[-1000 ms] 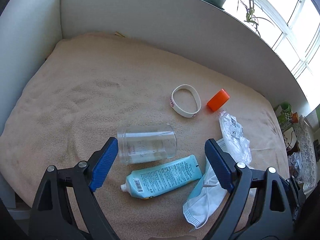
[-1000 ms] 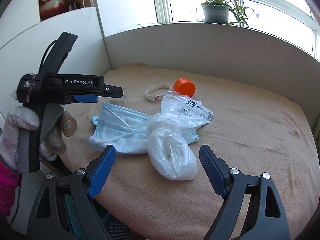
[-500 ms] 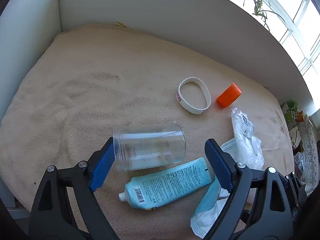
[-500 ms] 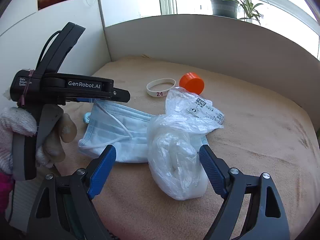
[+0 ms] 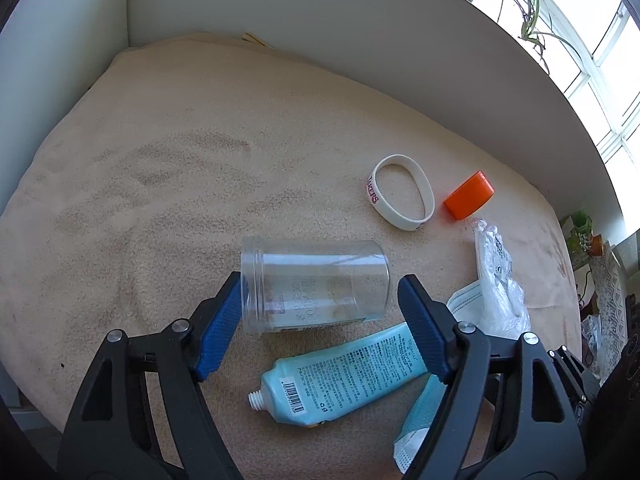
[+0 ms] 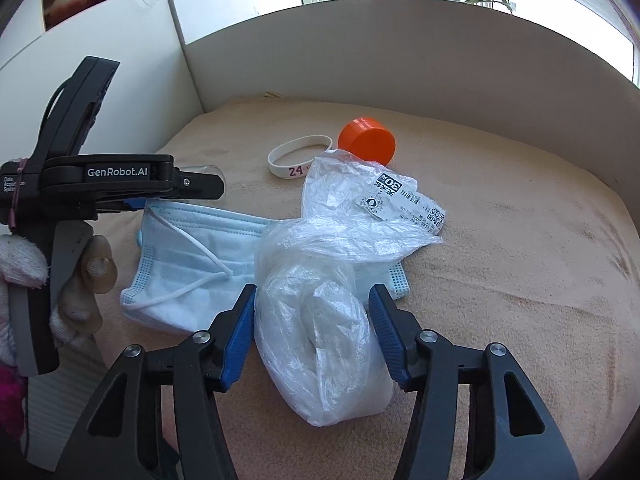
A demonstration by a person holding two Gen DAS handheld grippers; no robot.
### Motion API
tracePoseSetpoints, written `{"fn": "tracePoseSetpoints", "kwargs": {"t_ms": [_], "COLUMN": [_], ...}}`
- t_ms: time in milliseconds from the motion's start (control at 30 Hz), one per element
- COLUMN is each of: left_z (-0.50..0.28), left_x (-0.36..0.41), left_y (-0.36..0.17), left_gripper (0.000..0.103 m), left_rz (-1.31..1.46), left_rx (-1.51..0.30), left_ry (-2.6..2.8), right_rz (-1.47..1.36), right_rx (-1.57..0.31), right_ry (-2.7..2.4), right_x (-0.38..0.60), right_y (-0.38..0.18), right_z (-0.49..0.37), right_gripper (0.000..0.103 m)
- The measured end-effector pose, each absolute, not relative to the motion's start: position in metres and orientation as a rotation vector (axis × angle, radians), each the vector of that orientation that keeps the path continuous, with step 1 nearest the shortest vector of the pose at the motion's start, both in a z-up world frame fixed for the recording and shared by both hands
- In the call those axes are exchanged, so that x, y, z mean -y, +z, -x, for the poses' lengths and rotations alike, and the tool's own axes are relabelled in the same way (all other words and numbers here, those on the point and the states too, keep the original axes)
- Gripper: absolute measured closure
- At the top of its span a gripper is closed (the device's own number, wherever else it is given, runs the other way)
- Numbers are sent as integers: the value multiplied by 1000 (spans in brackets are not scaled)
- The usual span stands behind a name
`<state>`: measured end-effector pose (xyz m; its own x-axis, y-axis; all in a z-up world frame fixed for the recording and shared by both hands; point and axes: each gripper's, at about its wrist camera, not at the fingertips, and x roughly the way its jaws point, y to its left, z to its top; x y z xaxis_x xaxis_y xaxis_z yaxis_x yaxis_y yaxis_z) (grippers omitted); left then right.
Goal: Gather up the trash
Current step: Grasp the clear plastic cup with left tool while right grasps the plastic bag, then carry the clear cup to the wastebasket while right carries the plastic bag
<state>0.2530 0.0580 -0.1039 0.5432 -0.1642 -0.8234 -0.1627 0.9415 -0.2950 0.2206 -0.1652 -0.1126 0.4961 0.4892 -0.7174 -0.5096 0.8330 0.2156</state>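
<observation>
A: Left hand-held gripper (image 5: 320, 316)?
B: Closing around the clear jar (image 5: 316, 286) lying on the beige blanket (image 5: 160, 184); pads not yet pressing.
A: Right hand-held gripper (image 6: 312, 332)?
B: Closing around the plastic bag (image 6: 320, 328), which lies beside the face mask (image 6: 188, 264).

Open blanket (image 5: 168, 168) left; trash clustered right.

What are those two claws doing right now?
Left gripper jaws closing around clear jar. Right gripper jaws closing around plastic bag. Nothing blocking.

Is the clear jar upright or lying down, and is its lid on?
The clear jar lies on its side, lid off: its threaded mouth faces left. It looks empty.
</observation>
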Motion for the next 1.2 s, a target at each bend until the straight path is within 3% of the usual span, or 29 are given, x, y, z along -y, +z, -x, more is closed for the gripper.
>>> {"fn": "tracePoseSetpoints", "kwargs": {"t_ms": [67,200,400,1200], "left_z": [-253,-250,-242,-186], "left_x": [-59,-61,-66,-84], "left_y": [-105,-104,-97,-59], "left_gripper": [37,38,38,38], "left_rz": [357,362,373,372], "left_rx": [-1003,-994,-967,-863], "left_ry": [1,-1,9,24], "right_rz": [12,-1,-21,-61], "right_rx": [-861,-855,-835,-704], "right_ry": [610,624,630,639], "right_x": [168,171,177,227], "right_y": [-112,-109,-103,-62], "right_z": [-219,-216,-212,-158], "right_gripper": [54,63,68,70]}}
